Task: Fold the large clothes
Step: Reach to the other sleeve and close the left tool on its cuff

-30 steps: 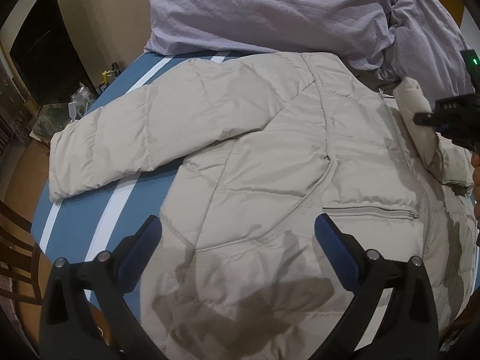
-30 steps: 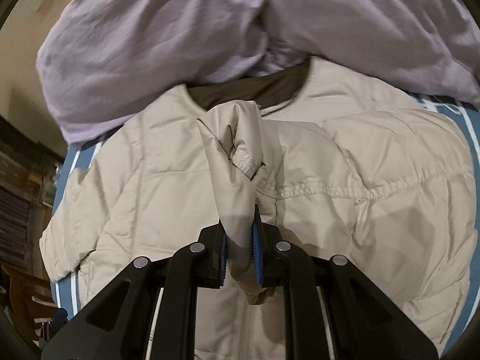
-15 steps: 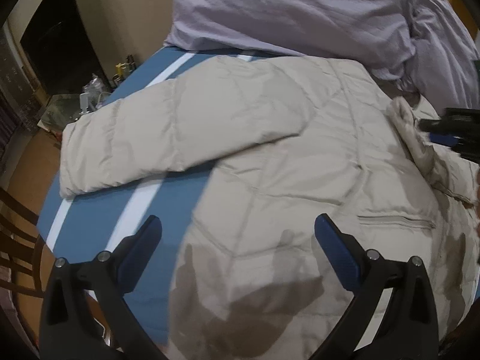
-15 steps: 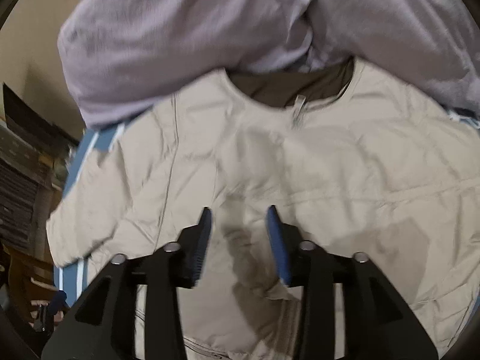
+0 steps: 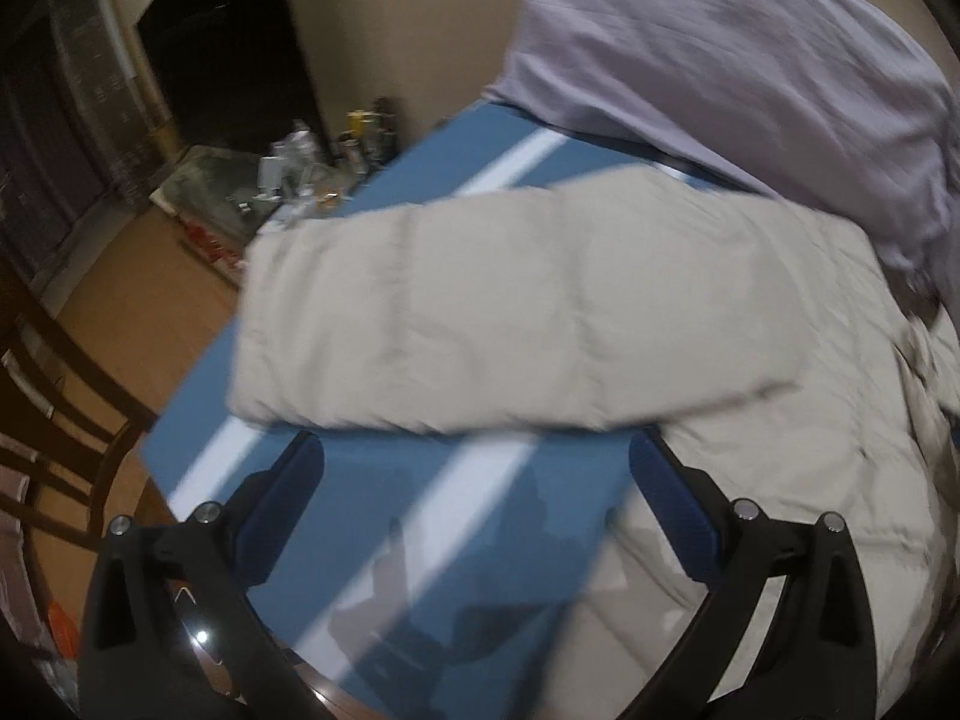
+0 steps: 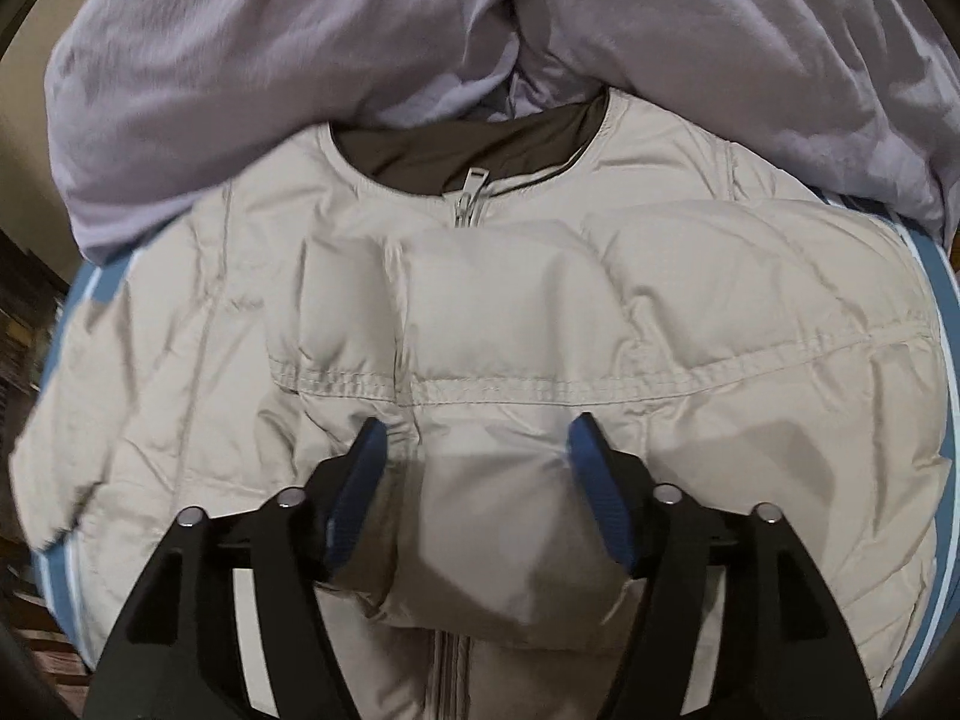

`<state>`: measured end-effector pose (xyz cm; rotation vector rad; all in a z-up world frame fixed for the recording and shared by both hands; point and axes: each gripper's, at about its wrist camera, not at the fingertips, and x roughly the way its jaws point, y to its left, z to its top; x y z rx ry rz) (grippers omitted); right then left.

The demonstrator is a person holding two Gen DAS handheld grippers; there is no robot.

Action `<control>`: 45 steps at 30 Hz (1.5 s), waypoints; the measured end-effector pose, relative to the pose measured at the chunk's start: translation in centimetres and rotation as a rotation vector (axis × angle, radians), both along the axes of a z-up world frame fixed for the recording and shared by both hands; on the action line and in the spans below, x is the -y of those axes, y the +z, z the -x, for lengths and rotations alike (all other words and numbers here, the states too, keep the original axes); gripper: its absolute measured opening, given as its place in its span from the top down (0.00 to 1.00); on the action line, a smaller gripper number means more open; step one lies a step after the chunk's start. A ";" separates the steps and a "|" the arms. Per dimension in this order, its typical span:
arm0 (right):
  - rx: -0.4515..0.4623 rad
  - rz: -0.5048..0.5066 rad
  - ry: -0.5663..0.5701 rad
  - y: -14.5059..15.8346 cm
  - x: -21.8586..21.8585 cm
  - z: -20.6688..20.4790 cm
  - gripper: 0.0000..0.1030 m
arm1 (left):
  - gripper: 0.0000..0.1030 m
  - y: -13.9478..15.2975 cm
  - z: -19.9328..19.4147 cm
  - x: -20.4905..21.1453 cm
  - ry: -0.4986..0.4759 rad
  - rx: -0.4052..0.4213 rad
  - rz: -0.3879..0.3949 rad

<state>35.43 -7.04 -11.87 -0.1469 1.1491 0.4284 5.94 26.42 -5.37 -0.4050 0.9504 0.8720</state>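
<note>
Beige quilted jacket (image 6: 540, 312) lying front-up on a blue, white-striped worktop (image 5: 456, 498), zip closed, dark-lined collar pointing away from the right wrist camera toward a heap of lilac bedding (image 6: 300, 60) that crowds the far edge. One sleeve (image 6: 498, 504) is folded across the chest, its cuff end resting over the zip line; this placement narrows the garment toward a rectangle, the usual first stage in folding a bulky coat.

Right gripper (image 6: 474, 480): fingers spread apart, holding nothing, straddling the folded sleeve without clamping it. The open stance directly above the cuff suggests the sleeve has been laid where it is wanted.

Left gripper (image 5: 474, 504): fingers wide apart and empty, poised over bare worktop just short of the other sleeve (image 5: 510, 324), which stretches straight out sideways from the body, its cuff close to the worktop's edge. The view is motion-blurred, so seam detail is unreadable. This sleeve is the likely next thing to grasp, probably near the cuff, to be carried across the chest to match the first.

Down filling makes the fabric springy; folded parts may creep open unless pressed. A dark wooden chair (image 5: 54, 420) stands beside the worktop.
</note>
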 end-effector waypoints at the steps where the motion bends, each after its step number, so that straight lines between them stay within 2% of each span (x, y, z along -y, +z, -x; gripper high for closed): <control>1: 0.012 0.013 0.002 -0.3 -0.2 0.1 0.31 | 0.02 0.0 0.3 -0.7 0.014 -0.002 -0.004; 5: 0.069 0.056 0.013 -1.1 -0.8 0.9 0.28 | 0.02 -0.5 1.6 -4.5 0.095 -0.017 -0.007; 10: 0.072 0.057 0.020 -1.3 -0.6 0.7 0.27 | 0.02 -1.9 3.2 -8.4 0.185 -0.046 0.021; 16: 0.068 0.051 0.036 -1.3 -0.5 0.4 0.27 | 0.02 -3.7 5.4 -11.5 0.280 -0.018 0.112; 20: 0.065 0.050 0.038 -1.3 -0.5 0.4 0.27 | 0.03 -4.9 6.2 -12.6 0.311 0.015 0.179; 22: 0.066 0.050 0.037 -1.3 -0.5 0.5 0.27 | 0.07 -5.5 6.4 -12.7 0.312 0.028 0.209; 24: 0.065 0.049 0.037 -1.3 -0.6 0.5 0.27 | 0.17 -5.9 6.4 -12.7 0.310 0.055 0.243; 28: 0.063 0.047 0.040 -1.3 -0.6 0.5 0.27 | 0.23 -5.9 6.3 -12.5 0.310 0.064 0.238; 31: 0.062 0.044 0.042 -1.2 -0.6 0.6 0.27 | 0.47 -5.5 6.5 -12.6 0.306 0.094 0.241; 32: 0.061 0.042 0.042 -1.2 -0.6 0.6 0.27 | 0.61 -5.3 6.5 -12.6 0.299 0.121 0.261; 33: 0.059 0.041 0.043 -1.1 -0.5 0.6 0.27 | 0.70 -5.3 6.5 -12.7 0.295 0.139 0.274; 36: 0.054 0.031 0.043 -0.9 -0.3 0.8 0.27 | 0.78 -4.0 5.7 -11.9 0.275 0.125 0.226; 39: 0.050 0.016 0.047 -0.7 0.0 0.9 0.27 | 0.81 -2.3 4.7 -10.9 0.243 0.138 0.185; 45: 0.045 0.002 0.056 0.5 0.1 1.3 0.27 | 0.81 2.3 1.7 -8.9 0.144 0.210 0.116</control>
